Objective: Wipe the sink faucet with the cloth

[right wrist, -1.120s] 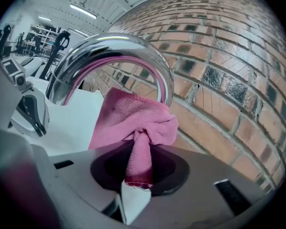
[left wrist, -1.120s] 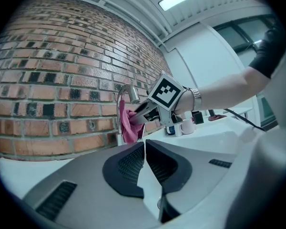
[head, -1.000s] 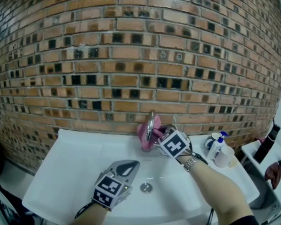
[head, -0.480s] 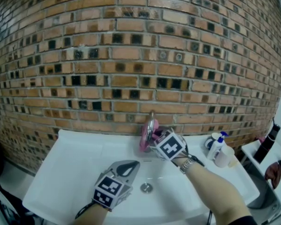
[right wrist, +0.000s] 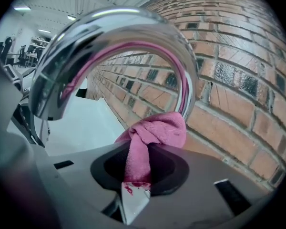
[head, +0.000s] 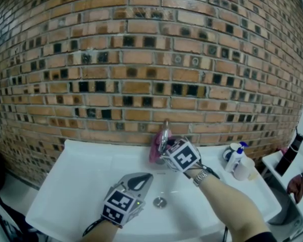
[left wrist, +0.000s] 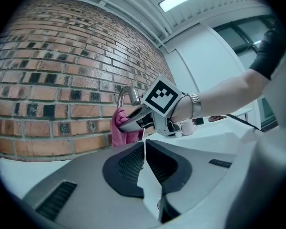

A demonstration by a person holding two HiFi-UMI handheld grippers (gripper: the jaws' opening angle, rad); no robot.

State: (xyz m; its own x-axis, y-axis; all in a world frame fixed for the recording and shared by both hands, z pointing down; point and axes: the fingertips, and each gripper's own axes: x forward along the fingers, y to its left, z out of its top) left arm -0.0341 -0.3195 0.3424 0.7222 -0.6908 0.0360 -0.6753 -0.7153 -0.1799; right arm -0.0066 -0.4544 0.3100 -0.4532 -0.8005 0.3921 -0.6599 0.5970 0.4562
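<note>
At faucet (head: 164, 131), cloth (right wrist: 155, 131) within right claw (right wrist: 139, 168)

A blue-capped bottle (head: 234, 159) stands just beside a cup (head: 244, 169), brick wall (head: 141, 59) behind.

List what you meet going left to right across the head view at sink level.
In order: left gripper → pink cloth → wristwatch → white bottle. The drain, faucet and right gripper overlap the cloth's position, so they are left out.
</note>
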